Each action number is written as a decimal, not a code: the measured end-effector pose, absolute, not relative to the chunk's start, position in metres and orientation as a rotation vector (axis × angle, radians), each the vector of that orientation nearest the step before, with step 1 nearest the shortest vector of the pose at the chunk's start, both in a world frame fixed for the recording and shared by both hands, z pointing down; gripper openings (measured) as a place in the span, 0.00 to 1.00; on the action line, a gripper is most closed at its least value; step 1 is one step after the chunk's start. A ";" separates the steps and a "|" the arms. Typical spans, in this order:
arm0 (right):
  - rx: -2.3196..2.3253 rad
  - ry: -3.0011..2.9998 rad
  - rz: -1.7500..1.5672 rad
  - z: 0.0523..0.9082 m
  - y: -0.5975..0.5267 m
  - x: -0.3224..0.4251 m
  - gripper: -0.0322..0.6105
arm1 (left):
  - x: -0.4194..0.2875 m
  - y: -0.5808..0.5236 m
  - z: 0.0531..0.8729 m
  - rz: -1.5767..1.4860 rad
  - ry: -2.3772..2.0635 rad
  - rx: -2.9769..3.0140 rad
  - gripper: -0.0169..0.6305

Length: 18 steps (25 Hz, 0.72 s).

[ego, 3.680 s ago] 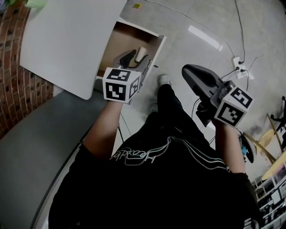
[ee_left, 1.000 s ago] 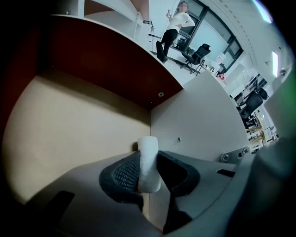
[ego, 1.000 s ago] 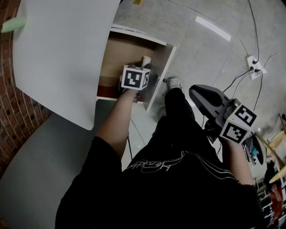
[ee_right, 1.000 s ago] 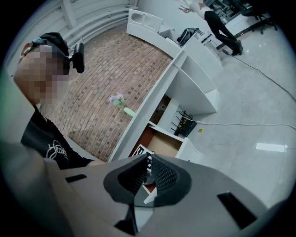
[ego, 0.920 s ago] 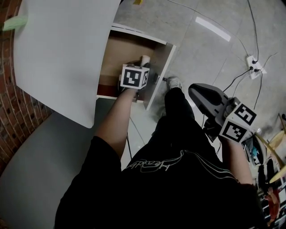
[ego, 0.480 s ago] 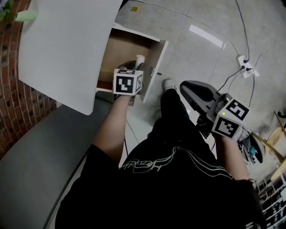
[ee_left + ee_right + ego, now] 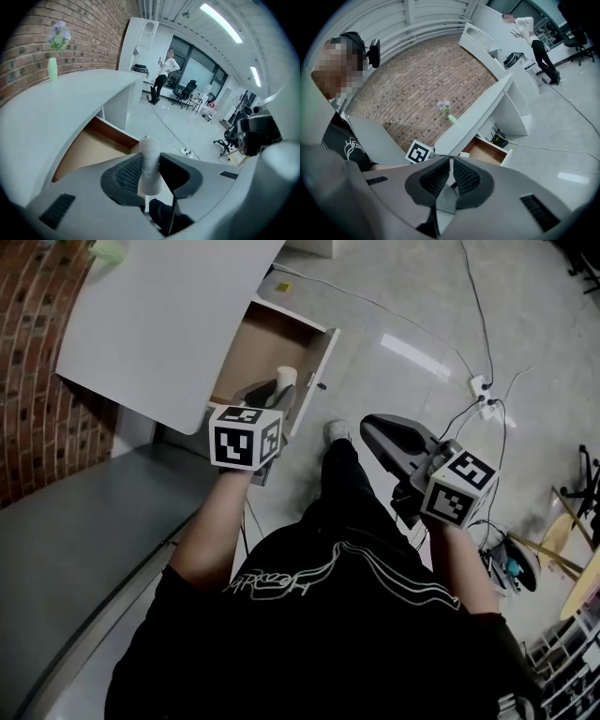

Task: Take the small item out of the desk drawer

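White cylinder point(image 7: 150, 149) is gripped by left claw point(image 7: 151, 160), clearest in its view; right claw point(image 7: 451, 164) pressed together.

Left tool point(image 7: 150, 169) clamps the small item point(image 7: 150, 151); right tool point(image 7: 450, 164) shut.

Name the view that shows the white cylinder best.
Left gripper view: the white cylinder stands central, clamped between the left gripper's jaws. Head view shows only its top beyond the marker cube; right gripper view, a distant pale speck by the drawer.

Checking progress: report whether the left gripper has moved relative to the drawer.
Yes: the left gripper, gripping the white cylinder, drew back toward the person, away from the drawer.
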State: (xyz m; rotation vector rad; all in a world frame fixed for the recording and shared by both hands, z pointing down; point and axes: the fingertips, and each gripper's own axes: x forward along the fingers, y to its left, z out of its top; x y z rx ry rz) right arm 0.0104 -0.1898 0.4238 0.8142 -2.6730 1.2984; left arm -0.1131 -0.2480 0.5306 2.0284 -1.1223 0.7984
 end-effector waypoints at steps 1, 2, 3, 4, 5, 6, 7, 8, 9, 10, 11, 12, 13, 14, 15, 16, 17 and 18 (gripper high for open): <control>0.819 -2.688 1.280 0.414 -0.182 0.008 0.14 | -0.114 -0.237 0.514 0.768 -1.117 2.036 0.23; 0.824 -2.704 1.261 0.404 -0.174 0.006 0.14 | -0.116 -0.227 0.498 0.734 -1.113 2.044 0.23; 0.830 -2.721 1.243 0.394 -0.167 0.003 0.14 | -0.118 -0.217 0.482 0.700 -1.110 2.055 0.23; 0.835 -2.737 1.226 0.384 -0.161 0.000 0.14 | -0.120 -0.207 0.465 0.669 -1.110 2.069 0.24; 0.838 -2.753 1.207 0.374 -0.154 -0.002 0.14 | -0.121 -0.196 0.449 0.640 -1.112 2.083 0.24; 0.840 -2.768 1.187 0.364 -0.146 -0.003 0.14 | -0.120 -0.186 0.433 0.611 -1.115 2.099 0.24; 0.841 -2.782 1.165 0.354 -0.138 -0.003 0.14 | -0.119 -0.175 0.417 0.581 -1.117 2.116 0.24; 0.842 -2.794 1.141 0.344 -0.129 -0.003 0.14 | -0.116 -0.164 0.402 0.550 -1.115 2.134 0.24; 0.843 -2.806 1.115 0.334 -0.119 -0.003 0.14 | -0.113 -0.152 0.387 0.516 -1.109 2.152 0.24; 0.843 -2.817 1.089 0.325 -0.110 -0.003 0.14 | -0.110 -0.140 0.373 0.483 -1.100 2.170 0.24; 0.842 -2.828 1.063 0.317 -0.100 -0.003 0.14 | -0.108 -0.128 0.360 0.452 -1.089 2.189 0.24; 0.839 -2.837 1.040 0.309 -0.090 -0.004 0.14 | -0.106 -0.116 0.347 0.428 -1.077 2.210 0.24; 0.837 -2.843 1.020 0.303 -0.081 -0.006 0.14 | -0.105 -0.104 0.336 0.413 -1.065 2.234 0.24; 0.834 -2.843 1.002 0.298 -0.072 -0.008 0.14 | -0.103 -0.092 0.324 0.404 -1.054 2.258 0.24; 0.832 -2.839 0.985 0.294 -0.064 -0.010 0.14 | -0.102 -0.082 0.313 0.395 -1.044 2.282 0.24; 0.831 -2.834 0.969 0.289 -0.057 -0.011 0.14 | -0.100 -0.073 0.301 0.381 -1.034 2.304 0.24; 0.829 -2.834 0.954 0.282 -0.051 -0.013 0.14 | -0.097 -0.065 0.289 0.363 -1.023 2.326 0.24; 0.826 -2.839 0.939 0.275 -0.046 -0.014 0.14 | -0.095 -0.058 0.277 0.344 -1.012 2.348 0.24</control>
